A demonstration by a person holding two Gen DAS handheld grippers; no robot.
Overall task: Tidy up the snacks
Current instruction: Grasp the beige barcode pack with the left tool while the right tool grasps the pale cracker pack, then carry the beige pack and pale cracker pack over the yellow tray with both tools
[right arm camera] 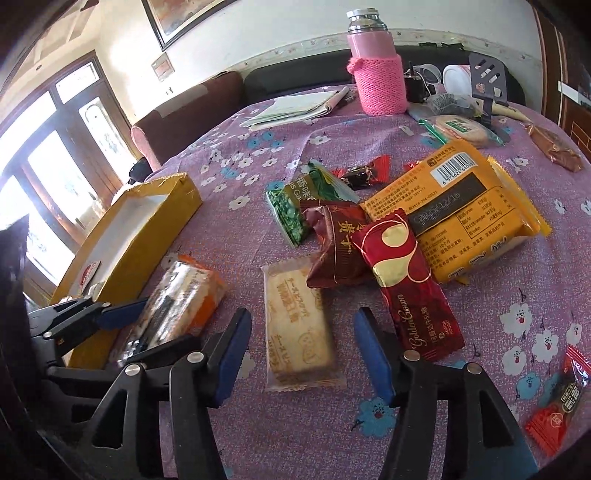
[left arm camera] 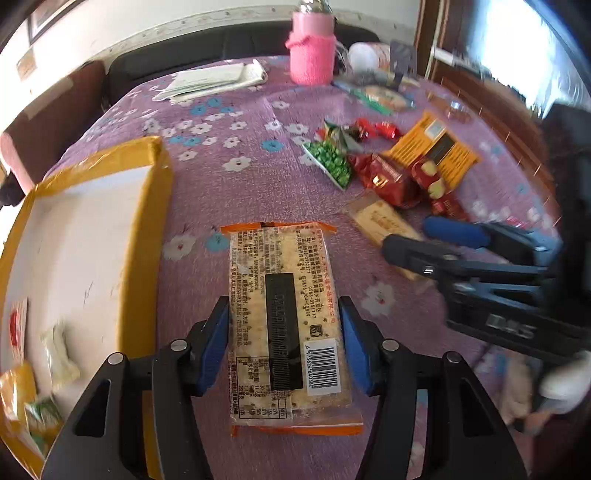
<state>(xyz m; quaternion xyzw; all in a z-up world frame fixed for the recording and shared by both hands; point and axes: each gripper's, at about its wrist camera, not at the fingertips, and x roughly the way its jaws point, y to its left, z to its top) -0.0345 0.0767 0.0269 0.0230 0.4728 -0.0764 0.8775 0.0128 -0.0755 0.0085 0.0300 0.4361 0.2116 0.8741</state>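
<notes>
Clamped between the blue pads of the left gripper (left arm camera: 284, 332) is a clear cracker packet (left arm camera: 284, 321) with orange end seals, its back printed with dense Chinese text, a black band and a barcode; it sits above the purple flowered tablecloth (left arm camera: 236, 147), just right of the yellow box (left arm camera: 155, 206). Right gripper (right arm camera: 301, 354) stands open, jaws straddling a pale biscuit packet (right arm camera: 295, 328) lying flat. Beyond lie a red "Golden Crown" wrapper (right arm camera: 402, 273), a yellow barcoded pack (right arm camera: 461, 206), and a pink knit-sleeved flask (right arm camera: 376, 70).

A home living room: sofa (right arm camera: 192, 107), framed picture (right arm camera: 177, 18) (floral tablecloth (right arm camera: 258, 155)).
</notes>
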